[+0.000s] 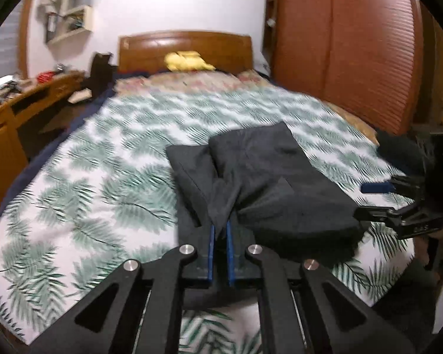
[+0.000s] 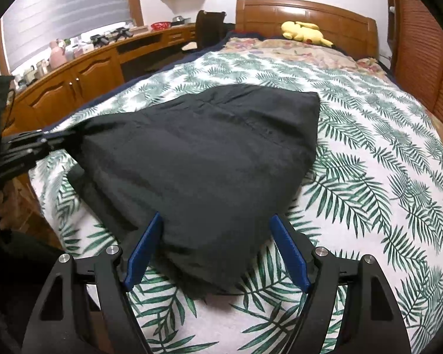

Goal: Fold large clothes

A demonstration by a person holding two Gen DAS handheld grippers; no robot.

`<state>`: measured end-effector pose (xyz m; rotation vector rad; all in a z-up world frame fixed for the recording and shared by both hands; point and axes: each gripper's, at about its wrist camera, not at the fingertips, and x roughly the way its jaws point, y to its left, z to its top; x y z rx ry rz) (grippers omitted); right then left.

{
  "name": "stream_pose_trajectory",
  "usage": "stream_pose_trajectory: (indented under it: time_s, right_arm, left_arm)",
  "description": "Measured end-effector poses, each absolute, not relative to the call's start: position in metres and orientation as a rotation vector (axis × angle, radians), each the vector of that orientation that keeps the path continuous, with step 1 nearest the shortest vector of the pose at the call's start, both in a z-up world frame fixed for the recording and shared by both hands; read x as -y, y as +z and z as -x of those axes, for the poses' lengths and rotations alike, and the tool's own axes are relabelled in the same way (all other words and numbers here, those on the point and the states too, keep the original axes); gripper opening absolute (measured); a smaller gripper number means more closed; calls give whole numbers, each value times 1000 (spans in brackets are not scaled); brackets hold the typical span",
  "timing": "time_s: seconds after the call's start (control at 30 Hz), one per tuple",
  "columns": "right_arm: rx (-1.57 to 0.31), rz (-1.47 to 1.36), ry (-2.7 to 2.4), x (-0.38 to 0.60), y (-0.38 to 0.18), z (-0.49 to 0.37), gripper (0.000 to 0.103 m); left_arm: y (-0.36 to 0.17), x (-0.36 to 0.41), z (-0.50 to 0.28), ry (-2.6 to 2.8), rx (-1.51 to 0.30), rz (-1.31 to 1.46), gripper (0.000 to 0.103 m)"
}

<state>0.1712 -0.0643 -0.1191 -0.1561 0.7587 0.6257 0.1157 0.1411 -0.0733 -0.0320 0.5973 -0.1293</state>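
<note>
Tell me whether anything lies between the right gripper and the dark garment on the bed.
Nothing visible does. The right gripper is open with the near edge of the dark garment already between its fingers; only the leaf-print bedspread lies around it.

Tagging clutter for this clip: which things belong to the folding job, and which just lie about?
Job: dark grey folded garment; left gripper, shut on its corner; right gripper, open at its near edge.
Lying about: yellow plush toy; red bowl; pink bottle.

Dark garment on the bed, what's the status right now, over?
Left hand-held gripper shut on a corner of the dark garment. Right hand-held gripper open at its near edge, not clamped. Garment partly folded on the leaf-print bedspread. Nothing in the way.
</note>
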Motion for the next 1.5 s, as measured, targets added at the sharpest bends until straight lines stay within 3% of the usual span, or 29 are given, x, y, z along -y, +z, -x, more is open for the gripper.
stream_pose_trajectory:
  time_s: [0.13, 0.27, 0.37, 0.6, 0.93, 1.17, 1.5]
  right_arm:
    - [-745, 141, 670, 61, -110, -175, 76]
    - [-737, 159, 719, 45, -109, -181, 58]
    - [-785, 187, 762, 29, -127, -187, 53]
    - [-818, 168, 801, 34, -146, -193, 53]
    - [-758, 244, 710, 41, -117, -216, 60]
    - [-745, 303, 627, 29, -117, -286, 70]
    - [-821, 268, 533, 26, -151, -380, 76]
  left_arm:
    - [-82, -167, -116, -80, -625, 59, 5]
    - [-95, -170, -112, -74, -664, 49, 5]
    - [-100, -163, -108, -64, -673, 35, 6]
    - [-104, -160, -102, -49, -696, 64, 10]
    - [-110, -161, -83, -80, -715, 87, 25]
    - [-118, -164, -90, -91, -739, 119, 28]
    - [-144, -169, -102, -27, -819, 133, 28]
